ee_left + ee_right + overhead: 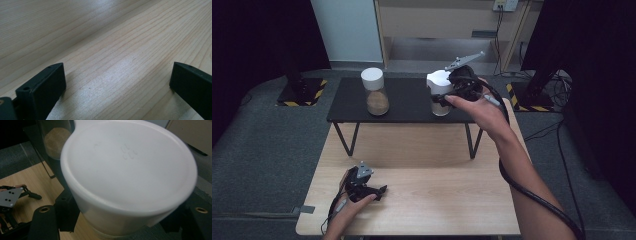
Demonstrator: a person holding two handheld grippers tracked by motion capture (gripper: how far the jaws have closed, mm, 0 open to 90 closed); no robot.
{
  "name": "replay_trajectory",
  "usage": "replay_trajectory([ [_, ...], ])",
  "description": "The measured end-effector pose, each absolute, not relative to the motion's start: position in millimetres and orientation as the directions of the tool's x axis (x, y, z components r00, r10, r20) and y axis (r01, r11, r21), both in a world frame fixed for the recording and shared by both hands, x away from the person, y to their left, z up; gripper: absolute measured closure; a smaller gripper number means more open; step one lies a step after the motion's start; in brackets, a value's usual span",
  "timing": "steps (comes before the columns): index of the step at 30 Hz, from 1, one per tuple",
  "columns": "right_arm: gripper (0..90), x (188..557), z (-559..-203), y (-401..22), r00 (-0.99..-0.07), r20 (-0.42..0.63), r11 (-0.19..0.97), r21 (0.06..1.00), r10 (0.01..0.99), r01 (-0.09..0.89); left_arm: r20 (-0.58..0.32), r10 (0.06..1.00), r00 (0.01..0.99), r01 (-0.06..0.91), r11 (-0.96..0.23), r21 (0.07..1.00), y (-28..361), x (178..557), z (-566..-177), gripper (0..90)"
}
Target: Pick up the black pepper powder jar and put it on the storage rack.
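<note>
A clear jar with a white lid (438, 81) stands at the right of a low black shelf (404, 107). My right gripper (443, 100) is shut on the jar's body just under the lid, with a hand behind it. In the right gripper view the white lid (130, 165) looms large, with a black jaw on each side of the jar below it. A second white-lidded jar (375, 92), holding brown powder, stands at the shelf's left. My left gripper (379, 192) rests on the wooden table (437, 200), open, with bare wood between its fingers (47, 85).
The black shelf stands on thin legs on the far half of the wooden table. The brown-powder jar (56, 140) and the left gripper (10, 200) appear in the right gripper view. Dark stands with hazard-striped bases (302, 92) and cables flank the table on grey floor.
</note>
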State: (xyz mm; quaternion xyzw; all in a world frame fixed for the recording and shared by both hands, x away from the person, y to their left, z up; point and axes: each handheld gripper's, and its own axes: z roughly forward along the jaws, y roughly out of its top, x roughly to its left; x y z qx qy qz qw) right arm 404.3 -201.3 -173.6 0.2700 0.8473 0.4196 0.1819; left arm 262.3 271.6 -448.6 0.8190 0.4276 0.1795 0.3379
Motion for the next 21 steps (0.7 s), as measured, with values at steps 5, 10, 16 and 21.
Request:
replay_trajectory([
  [5,31.5,412,-181,-199,-0.789,-0.072,0.507,0.801,0.611,0.319,0.004,0.819,0.574,0.578,-0.408,0.707,272,263,-449,0.0],
  [10,31.5,416,-185,-199,-0.788,-0.060,0.502,0.799,0.613,0.330,0.004,0.818,0.575,0.577,-0.409,0.707,273,263,-449,0.0],
  [16,31.5,418,-186,-197,-0.788,-0.053,0.505,0.794,0.613,0.339,0.004,0.818,0.575,0.577,-0.409,0.707,273,263,-449,0.0],
  [21,31.5,421,-186,-197,-0.787,-0.048,0.500,0.796,0.615,0.342,0.004,0.818,0.575,0.577,-0.409,0.707,273,263,-449,0.0],
])
